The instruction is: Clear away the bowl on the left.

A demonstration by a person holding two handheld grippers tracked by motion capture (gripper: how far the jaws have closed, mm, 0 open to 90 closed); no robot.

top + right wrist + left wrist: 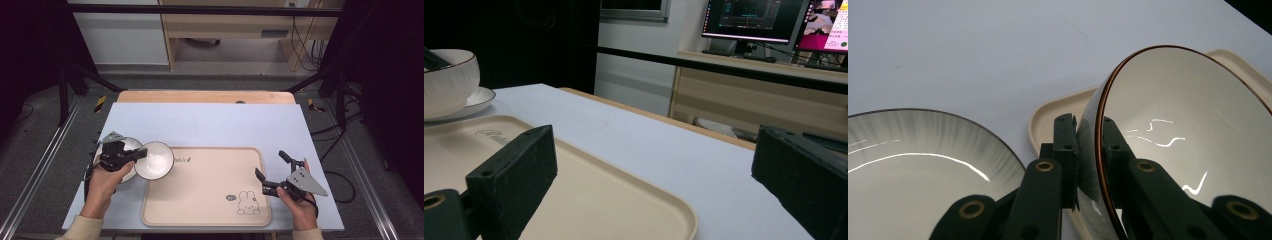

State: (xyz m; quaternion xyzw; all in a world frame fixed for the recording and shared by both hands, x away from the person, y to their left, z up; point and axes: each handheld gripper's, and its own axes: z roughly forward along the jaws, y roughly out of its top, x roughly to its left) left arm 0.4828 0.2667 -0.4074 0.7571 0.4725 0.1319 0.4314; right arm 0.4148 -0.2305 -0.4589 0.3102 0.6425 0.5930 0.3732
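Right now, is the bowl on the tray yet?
Not quite. Done: the left gripper has pinched the bowl by its rim. In hand: the bowl hangs over the tray's left edge, beside the plate. Left: probably setting it down on the tray. The right gripper waits open, holding nothing.

Bowl (1178,135) between the left gripper (1090,150) fingers (1066,145): glazed ceramic, glossy, brown rim line. Plate (913,170) left of those fingers: glossy ceramic, streaked grey edge. Tray (210,190): matt beige plastic, smooth. Table (210,125): matt, pale, smooth. Right gripper (272,172) fingers: matt black plastic.
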